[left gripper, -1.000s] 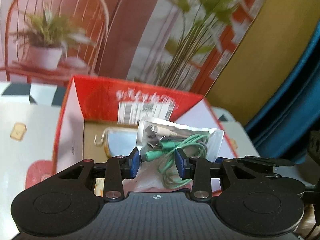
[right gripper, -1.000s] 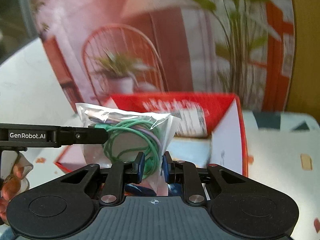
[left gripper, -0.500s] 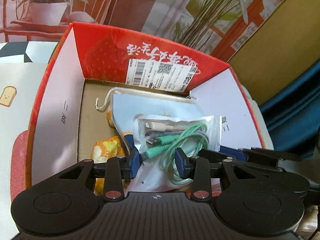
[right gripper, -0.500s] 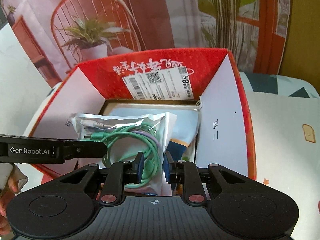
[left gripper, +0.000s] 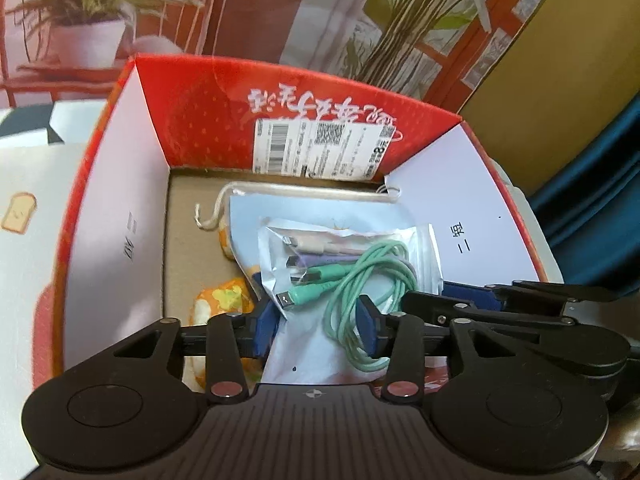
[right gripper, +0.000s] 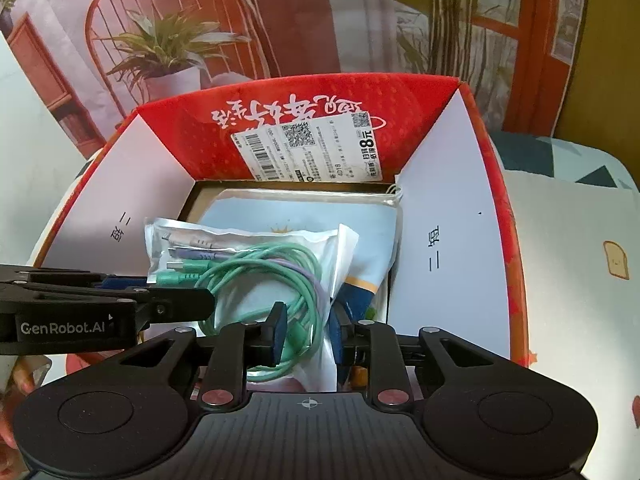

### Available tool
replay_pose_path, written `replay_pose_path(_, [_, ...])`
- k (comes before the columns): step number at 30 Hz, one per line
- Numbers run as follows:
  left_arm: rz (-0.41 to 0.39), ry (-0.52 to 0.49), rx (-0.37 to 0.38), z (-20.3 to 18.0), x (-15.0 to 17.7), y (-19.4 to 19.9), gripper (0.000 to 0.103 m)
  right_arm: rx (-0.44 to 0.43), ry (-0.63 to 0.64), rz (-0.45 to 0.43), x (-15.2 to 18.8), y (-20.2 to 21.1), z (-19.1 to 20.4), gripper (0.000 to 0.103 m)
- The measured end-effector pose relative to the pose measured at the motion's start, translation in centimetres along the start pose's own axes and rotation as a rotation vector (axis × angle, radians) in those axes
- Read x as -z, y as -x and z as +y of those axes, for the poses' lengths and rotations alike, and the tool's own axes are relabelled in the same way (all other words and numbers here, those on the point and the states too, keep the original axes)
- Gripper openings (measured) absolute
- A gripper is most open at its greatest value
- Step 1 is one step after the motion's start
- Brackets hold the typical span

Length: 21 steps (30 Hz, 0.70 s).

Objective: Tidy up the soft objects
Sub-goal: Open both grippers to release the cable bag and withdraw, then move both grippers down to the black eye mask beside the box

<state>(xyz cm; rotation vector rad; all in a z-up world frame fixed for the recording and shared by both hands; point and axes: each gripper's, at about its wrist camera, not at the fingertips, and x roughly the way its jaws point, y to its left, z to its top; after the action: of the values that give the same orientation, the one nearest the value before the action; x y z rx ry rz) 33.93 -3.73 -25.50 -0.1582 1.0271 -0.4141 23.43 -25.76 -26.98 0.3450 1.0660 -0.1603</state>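
Note:
A clear plastic bag of green and purple cables point(left gripper: 352, 264) point(right gripper: 256, 268) lies inside the red cardboard box point(left gripper: 192, 112) point(right gripper: 436, 128), on top of a pale blue drawstring pouch point(left gripper: 312, 208) point(right gripper: 304, 212). My left gripper point(left gripper: 316, 326) straddles the bag's near edge with a wide gap between its blue pads. My right gripper point(right gripper: 306, 338) has its jaws apart around the bag's near corner, no longer pinching it. A yellow patterned soft item point(left gripper: 222, 300) lies at the box's front left.
The box has white inner side walls and a shipping label point(left gripper: 320, 148) on its far wall. It stands on a white tablecloth with toast prints point(right gripper: 616, 264). A printed backdrop with plants and a chair stands behind.
Both grippers carried the cable bag forward and down into the box. The right gripper's jaws, pinched on the bag before, have now spread apart.

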Motion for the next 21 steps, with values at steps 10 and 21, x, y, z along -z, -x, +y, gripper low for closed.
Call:
replay_pose_path(10, [-0.165, -0.073, -0.054, -0.4, 0.5, 4.3, 0.07, 0.043, 0.101, -0.184, 0.9, 3.2, 0.7, 0.035])
replay_pose_path(21, [-0.365, -0.179, -0.157, -1.8, 3.7, 10.0, 0.083, -0.027, 0.074, -0.346, 3.5, 7.0, 0.1, 0.062])
